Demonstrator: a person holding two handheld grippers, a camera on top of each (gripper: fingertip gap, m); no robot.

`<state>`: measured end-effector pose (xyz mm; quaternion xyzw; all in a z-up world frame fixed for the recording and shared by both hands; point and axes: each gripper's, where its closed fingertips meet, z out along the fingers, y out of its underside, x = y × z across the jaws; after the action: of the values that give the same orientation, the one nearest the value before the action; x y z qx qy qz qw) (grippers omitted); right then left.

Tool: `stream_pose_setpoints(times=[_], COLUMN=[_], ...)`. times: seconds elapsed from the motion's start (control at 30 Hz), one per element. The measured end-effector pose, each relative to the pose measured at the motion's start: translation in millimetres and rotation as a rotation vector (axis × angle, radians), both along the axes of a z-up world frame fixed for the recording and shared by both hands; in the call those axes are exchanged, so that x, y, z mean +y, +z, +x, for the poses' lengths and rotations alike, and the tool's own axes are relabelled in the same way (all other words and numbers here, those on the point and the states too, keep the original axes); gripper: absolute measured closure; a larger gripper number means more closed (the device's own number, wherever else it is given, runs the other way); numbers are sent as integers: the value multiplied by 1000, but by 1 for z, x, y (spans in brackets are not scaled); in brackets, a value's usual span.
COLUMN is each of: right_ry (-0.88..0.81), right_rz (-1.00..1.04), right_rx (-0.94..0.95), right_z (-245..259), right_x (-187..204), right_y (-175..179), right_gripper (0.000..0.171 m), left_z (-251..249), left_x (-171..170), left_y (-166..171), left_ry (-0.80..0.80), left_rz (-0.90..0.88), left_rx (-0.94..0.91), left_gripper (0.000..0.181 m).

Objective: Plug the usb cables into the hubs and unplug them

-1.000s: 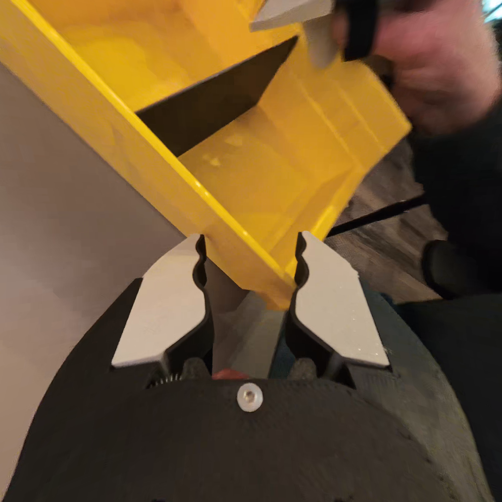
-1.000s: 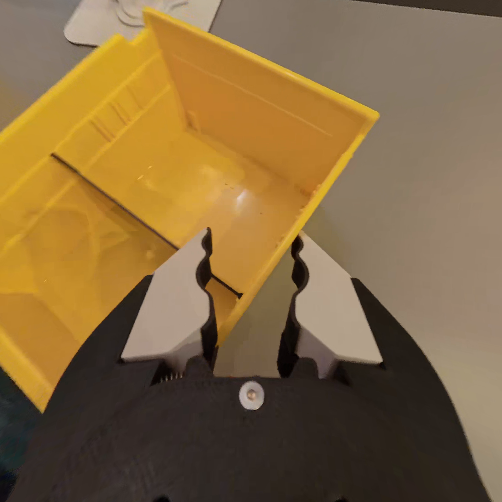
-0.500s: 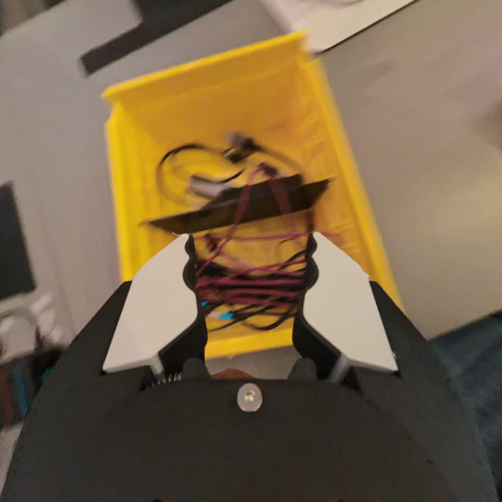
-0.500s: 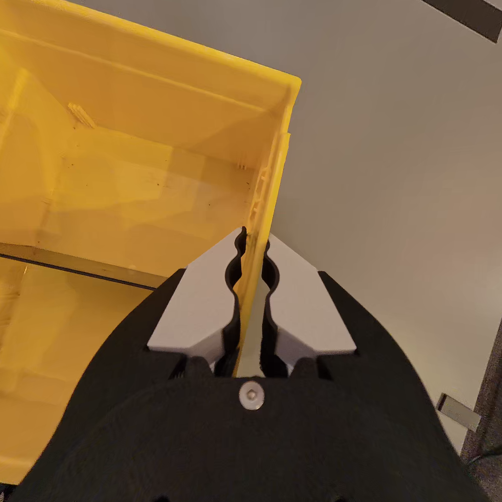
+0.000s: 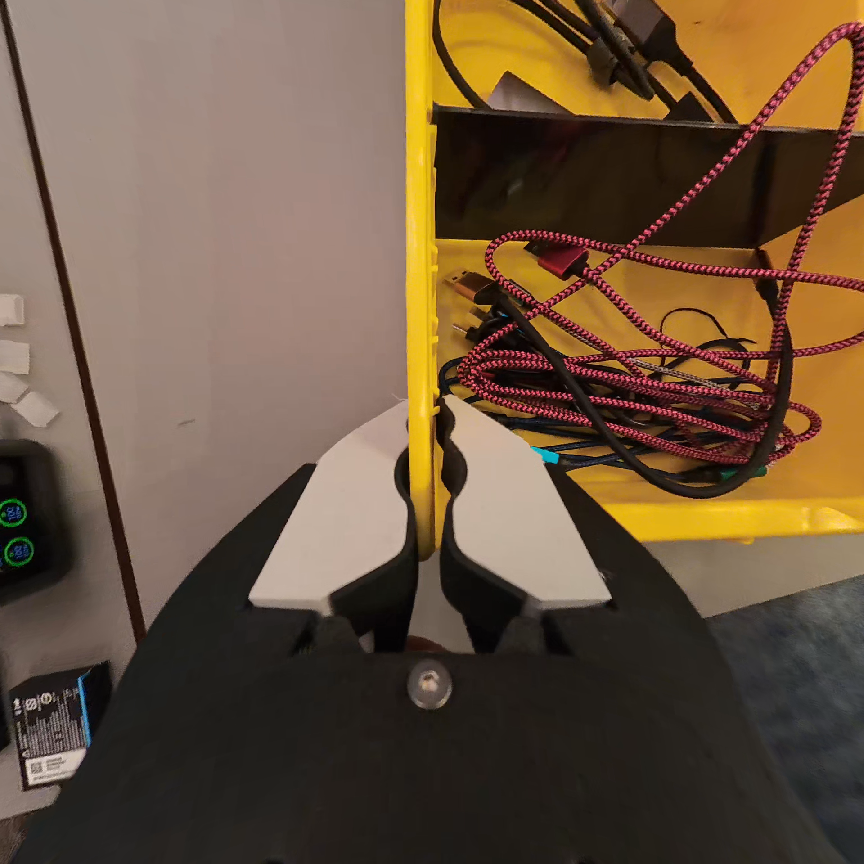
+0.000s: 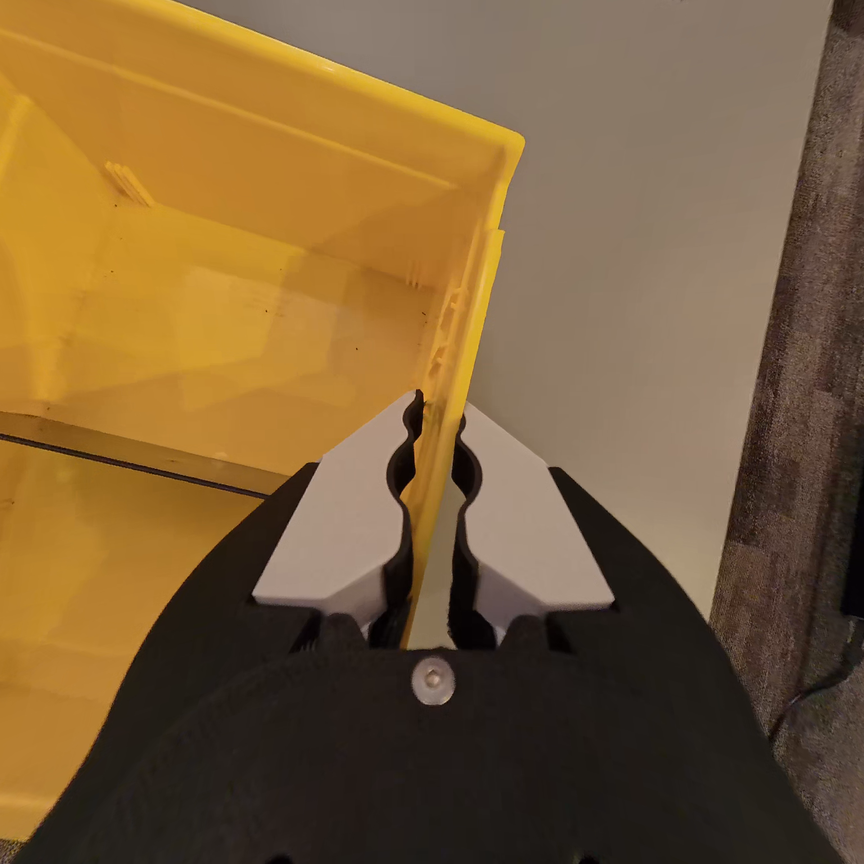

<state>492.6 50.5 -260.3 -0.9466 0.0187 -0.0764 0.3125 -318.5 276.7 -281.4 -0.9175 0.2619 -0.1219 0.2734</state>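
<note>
A yellow bin [image 5: 418,187] on the grey table holds a tangle of red braided USB cables [image 5: 631,388] and black cables in its near compartment. A black divider [image 5: 608,177] crosses it. Behind the divider lie a dark grey hub [image 5: 650,18] and more black cable. My left gripper [image 5: 423,406] is shut on this bin's left wall near its front corner. A second, empty yellow bin [image 6: 234,210] fills the right wrist view. My right gripper [image 6: 439,397] is shut on its right wall.
Left of the cable bin are a black device with green rings [image 5: 23,523], a black labelled box [image 5: 51,720] and white tape pieces [image 5: 18,374]. The table edge and grey carpet [image 6: 804,421] lie right of the empty bin. Left tips to right tips: about 85 cm.
My left gripper left the empty bin, swung to the cable bin and shut on its left wall. My right gripper shut on the empty bin's right wall and holds it.
</note>
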Motion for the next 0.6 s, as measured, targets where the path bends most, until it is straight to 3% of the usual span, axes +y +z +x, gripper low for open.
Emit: stream_pose_setpoints(times=[0.33, 0.6], right_ry=[-77, -119], right_rz=[8, 19], right_rx=[5, -3], right_z=[42, 73], right_x=[-14, -24], right_y=[0, 1], right_gripper=[165, 165], left_z=[-69, -90], left_x=[-33, -27], left_y=[0, 1], left_ry=[186, 246], left_rz=[6, 10], left_rx=[-1, -27], left_gripper=[177, 177])
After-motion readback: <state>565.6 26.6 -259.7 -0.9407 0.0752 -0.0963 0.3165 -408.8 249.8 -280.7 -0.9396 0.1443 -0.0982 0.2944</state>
